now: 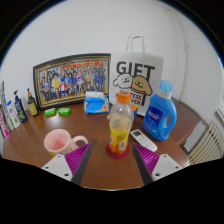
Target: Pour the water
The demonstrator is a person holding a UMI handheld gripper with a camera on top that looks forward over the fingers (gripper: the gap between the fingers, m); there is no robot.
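The bottle [119,127], orange-capped with yellow-orange drink inside, stands upright at the centre of the frame, its long axis vertical. It sits on the surface [100,170] directly ahead of the gripper [112,160], its base between the tips of the open jaws with a gap on either side. The pink mug [60,141] stands left of it, probably the pouring target. A blue detergent jug [160,114] and a gift bag [136,75] stand beyond.
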